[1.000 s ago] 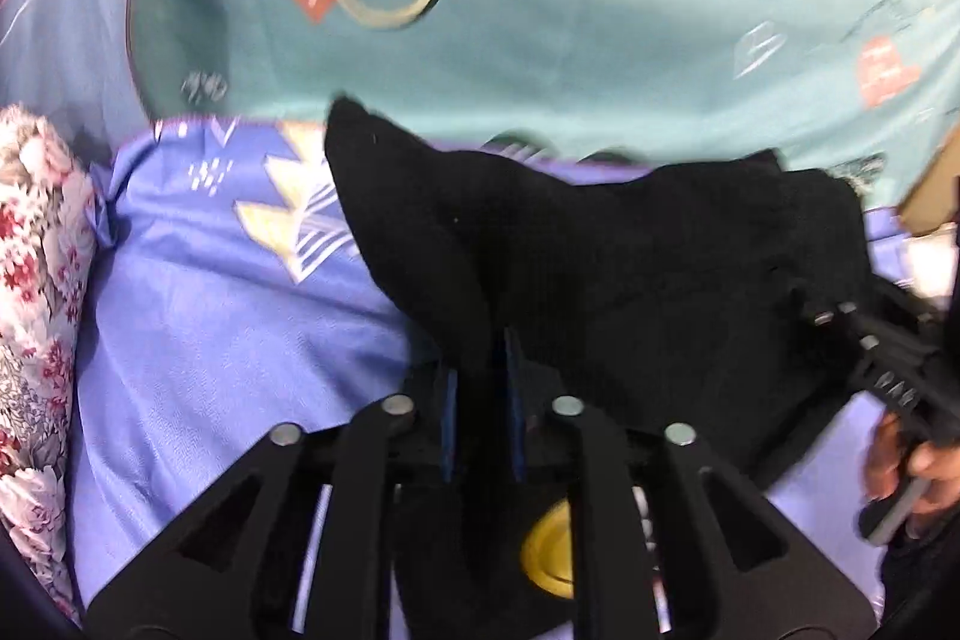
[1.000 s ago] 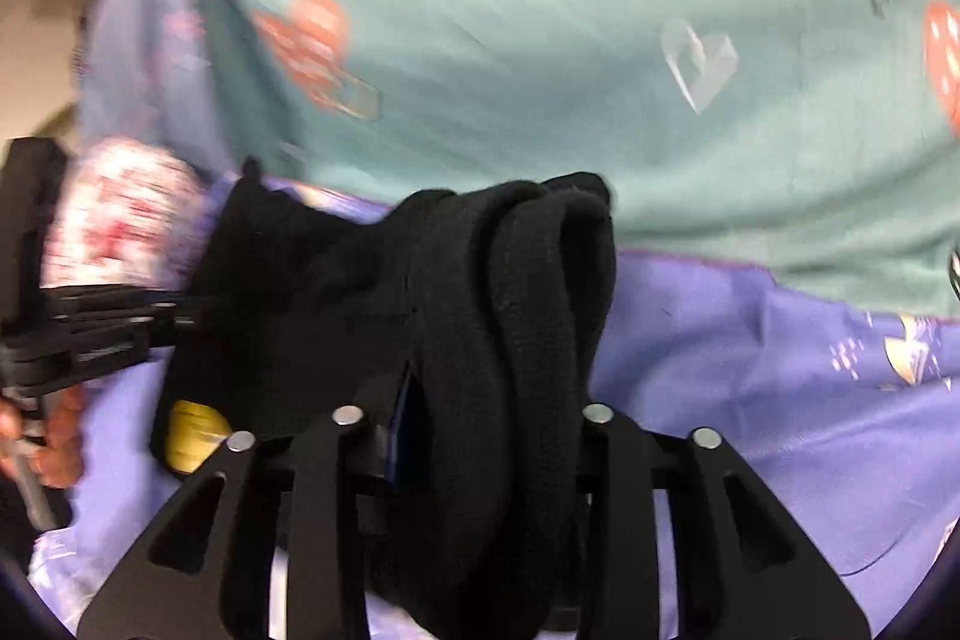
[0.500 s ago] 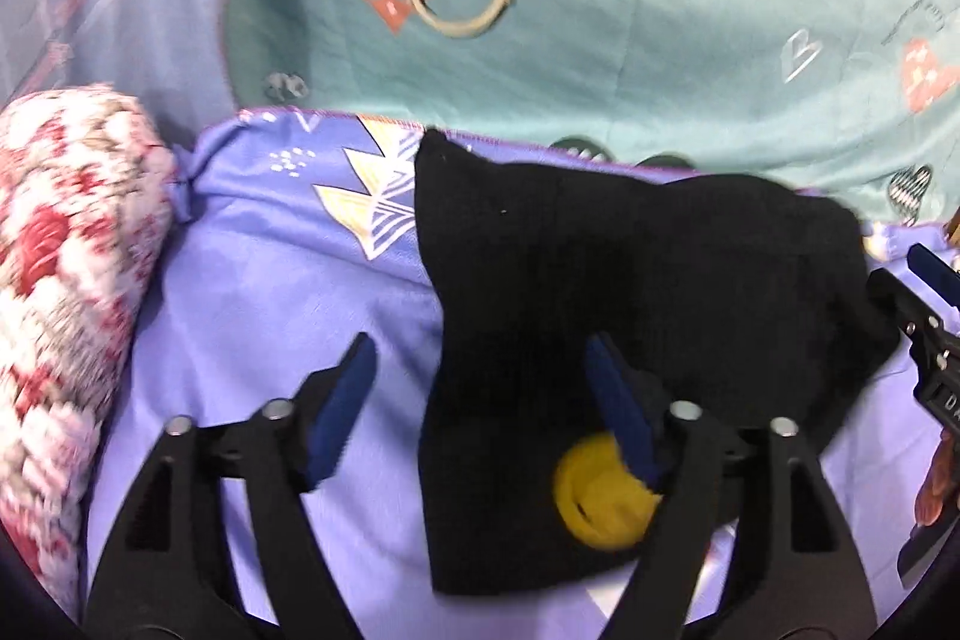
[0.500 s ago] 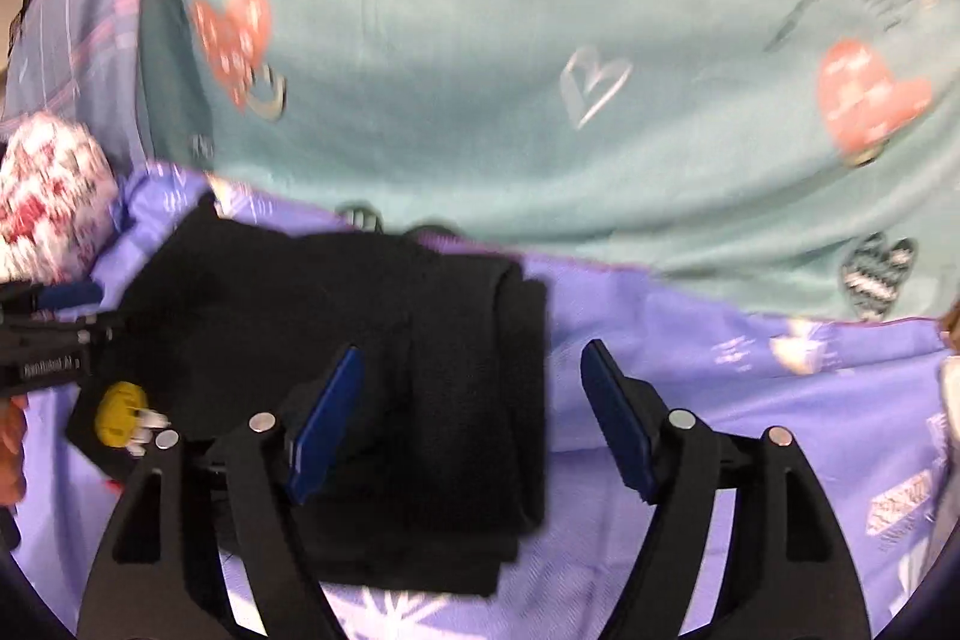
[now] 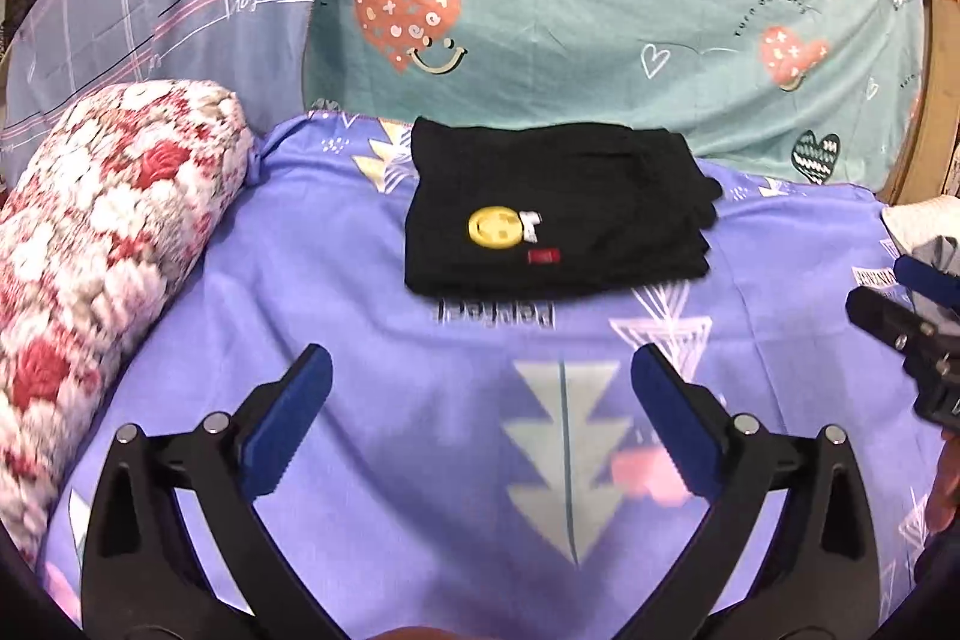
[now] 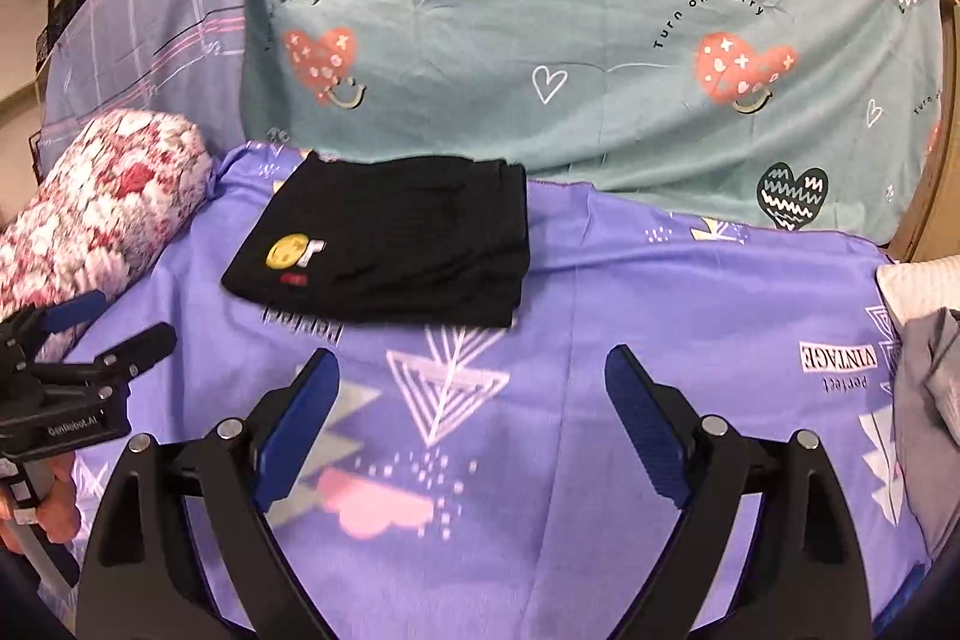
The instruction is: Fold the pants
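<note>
The black pants (image 5: 558, 208) lie folded into a flat rectangle on the purple sheet (image 5: 372, 400), a yellow smiley patch (image 5: 494, 227) facing up. They also show in the right wrist view (image 6: 390, 244), at the upper left. My left gripper (image 5: 480, 430) is open and empty, held back from the pants, well short of their near edge. My right gripper (image 6: 471, 424) is open and empty, likewise short of the pants. Each gripper shows at the side of the other's view: the right one (image 5: 906, 328) and the left one (image 6: 90, 346).
A floral bolster pillow (image 5: 102, 244) lies along the left. A teal sheet with hearts (image 5: 600, 10) covers the bed beyond the pants. Grey and white laundry (image 6: 924, 352) sits at the right edge. A wooden frame (image 5: 936, 52) is at the far right.
Both grippers were shut on the black pants a second ago. They opened, let go, and pulled back; the pants now lie folded on the purple sheet.
</note>
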The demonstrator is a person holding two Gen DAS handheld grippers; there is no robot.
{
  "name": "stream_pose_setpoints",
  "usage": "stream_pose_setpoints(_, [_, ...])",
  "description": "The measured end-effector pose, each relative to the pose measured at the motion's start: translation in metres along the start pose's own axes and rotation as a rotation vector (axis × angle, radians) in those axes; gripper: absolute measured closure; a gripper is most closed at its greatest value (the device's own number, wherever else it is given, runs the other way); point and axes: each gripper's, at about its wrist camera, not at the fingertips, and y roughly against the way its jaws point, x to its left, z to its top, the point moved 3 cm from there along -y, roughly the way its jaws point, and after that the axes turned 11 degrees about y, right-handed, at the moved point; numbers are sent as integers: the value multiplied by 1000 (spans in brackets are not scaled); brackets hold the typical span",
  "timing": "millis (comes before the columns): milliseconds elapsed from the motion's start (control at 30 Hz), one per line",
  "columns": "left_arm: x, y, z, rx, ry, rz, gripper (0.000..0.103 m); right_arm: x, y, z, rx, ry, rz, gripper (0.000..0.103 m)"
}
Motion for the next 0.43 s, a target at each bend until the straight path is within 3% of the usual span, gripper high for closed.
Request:
stream_pose_setpoints(167, [0,25,-25,28,-9,3,2,16,33,-29,-7,-15,-1,13])
stream_pose_setpoints(267, [1,33,-31,41,0,11,2,24,49,-38,-13,-14,-20,3])
stream_pose_setpoints(433, [5,44,-42,57,28,28,2,33,65,-53,-5,-32,-34,3])
